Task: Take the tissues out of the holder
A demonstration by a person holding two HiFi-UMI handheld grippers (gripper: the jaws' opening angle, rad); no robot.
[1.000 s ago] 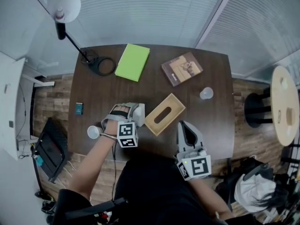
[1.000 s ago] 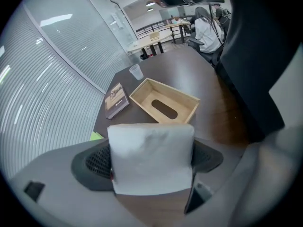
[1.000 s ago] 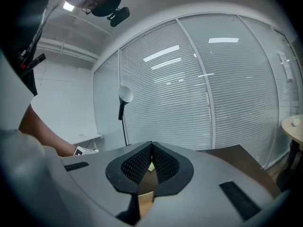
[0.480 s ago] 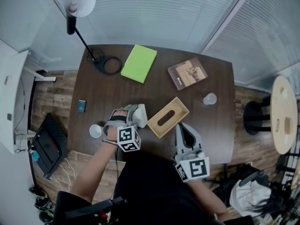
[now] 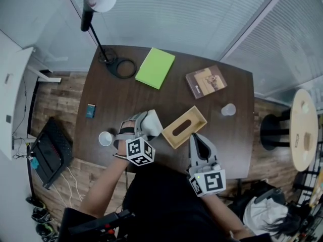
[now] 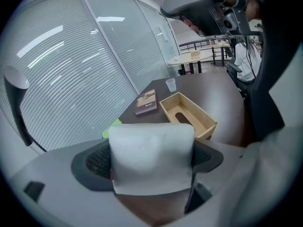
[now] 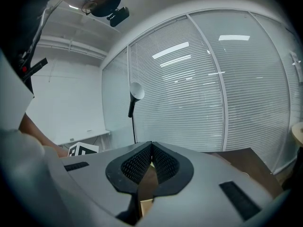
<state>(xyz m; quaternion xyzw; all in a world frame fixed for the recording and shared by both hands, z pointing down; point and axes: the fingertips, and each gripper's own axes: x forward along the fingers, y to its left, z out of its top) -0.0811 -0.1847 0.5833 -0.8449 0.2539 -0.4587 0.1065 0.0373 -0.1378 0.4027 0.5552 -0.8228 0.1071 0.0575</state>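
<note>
Tissues (image 6: 151,155), one pack, in left tongs (image 6: 150,167); one holder (image 5: 184,126).

Pads (image 6: 91,163) of left hand-held gripper (image 6: 150,161) mostly behind tissue pack (image 6: 151,148)

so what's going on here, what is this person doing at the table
A person works at a dark table with a gripper in each hand. The left gripper is shut on a white bundle of tissues, held just left of the wooden holder and clear of its slot. The right gripper is shut and empty, by the holder's near side.
</note>
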